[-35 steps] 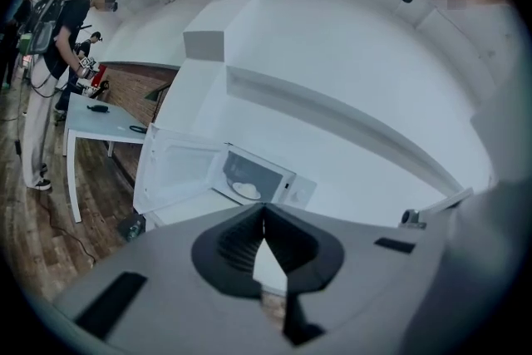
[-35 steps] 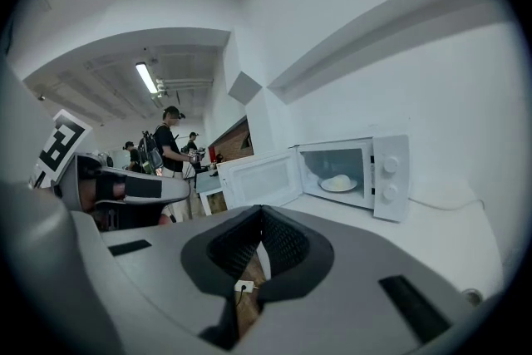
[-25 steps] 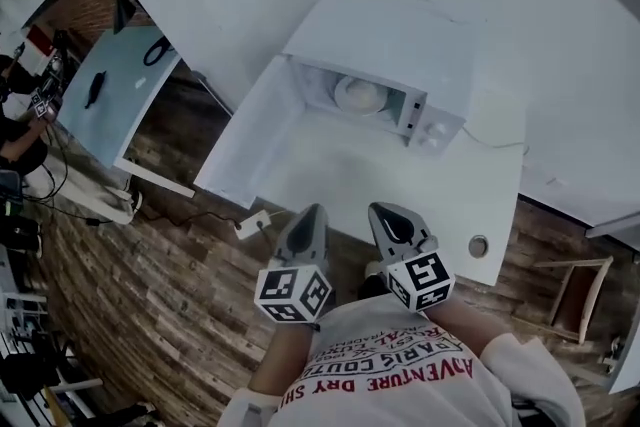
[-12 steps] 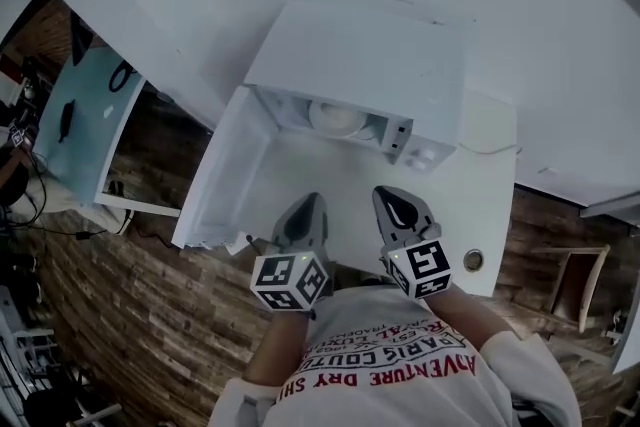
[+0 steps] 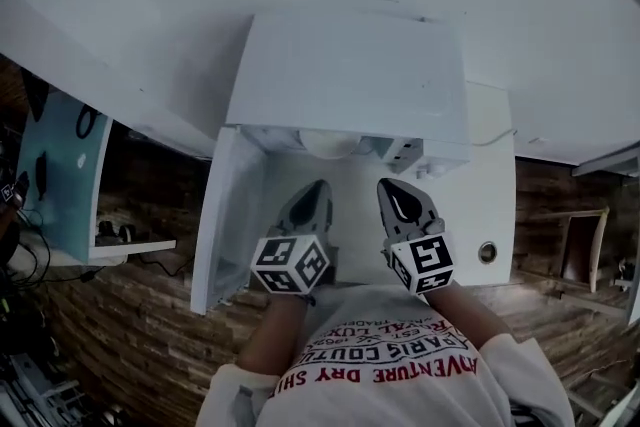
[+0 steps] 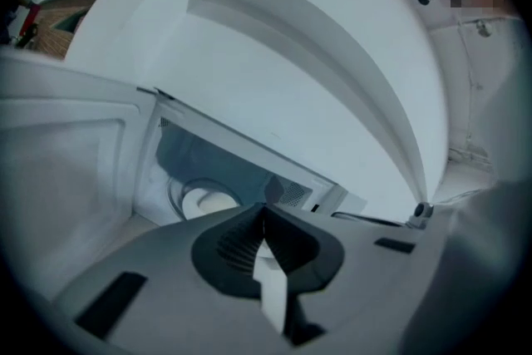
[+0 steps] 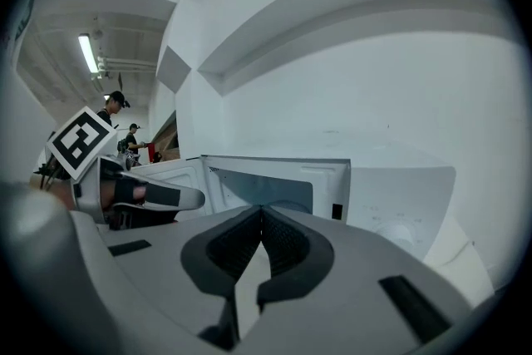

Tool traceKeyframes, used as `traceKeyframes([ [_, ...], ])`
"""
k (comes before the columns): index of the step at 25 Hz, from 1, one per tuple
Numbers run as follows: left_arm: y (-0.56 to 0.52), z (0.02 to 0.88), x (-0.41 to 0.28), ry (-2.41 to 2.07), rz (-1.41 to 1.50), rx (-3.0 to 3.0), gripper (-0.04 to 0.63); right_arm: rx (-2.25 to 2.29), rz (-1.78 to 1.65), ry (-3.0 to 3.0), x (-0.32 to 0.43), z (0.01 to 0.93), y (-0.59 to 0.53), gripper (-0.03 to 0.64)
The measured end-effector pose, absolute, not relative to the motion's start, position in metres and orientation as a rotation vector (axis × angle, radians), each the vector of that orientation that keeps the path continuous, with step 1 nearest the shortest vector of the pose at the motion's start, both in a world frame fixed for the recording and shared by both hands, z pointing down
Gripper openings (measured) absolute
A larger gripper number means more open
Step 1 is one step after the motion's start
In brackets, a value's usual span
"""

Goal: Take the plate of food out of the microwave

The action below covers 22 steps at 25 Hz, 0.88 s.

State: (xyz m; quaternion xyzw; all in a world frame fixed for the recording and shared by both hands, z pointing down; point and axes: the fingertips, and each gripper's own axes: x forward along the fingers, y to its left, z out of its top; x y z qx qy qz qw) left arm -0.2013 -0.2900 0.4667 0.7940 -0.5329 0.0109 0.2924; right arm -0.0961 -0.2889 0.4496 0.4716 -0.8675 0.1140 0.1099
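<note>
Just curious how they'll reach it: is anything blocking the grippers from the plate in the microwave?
Nothing visible. The door stands open leftward; only table top lies between the left gripper, right gripper and plate.

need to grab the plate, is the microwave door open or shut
Open. The door of the microwave stands swung out to the left, and the plate shows inside.

The microwave, plate and table are white, the left gripper and right gripper grey with black-and-white square markers, the shirt red-lettered, the floor brown planks.
</note>
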Motion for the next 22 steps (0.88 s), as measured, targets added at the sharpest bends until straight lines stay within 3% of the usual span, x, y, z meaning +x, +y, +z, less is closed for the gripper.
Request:
traceKeyframes([
  [12, -0.341, 0.577, -0.214, -1.353, 0.205, 2.031, 0.009, 1.363, 0.362, -2.391, -0.105, 0.519, -0.313, 0.011],
  [18, -0.363, 0.594, -0.211, -1.264, -0.048, 1.826, 0.182, 1.335, 0.287, -2.361, -0.109, 0.534, -0.319, 0.009],
  [22, -0.367, 0.611, -0.209, -1.238, -0.108, 1.708, 0.195, 1.321, 0.304, -2.369, -0.112, 0.538, -0.322, 0.009],
])
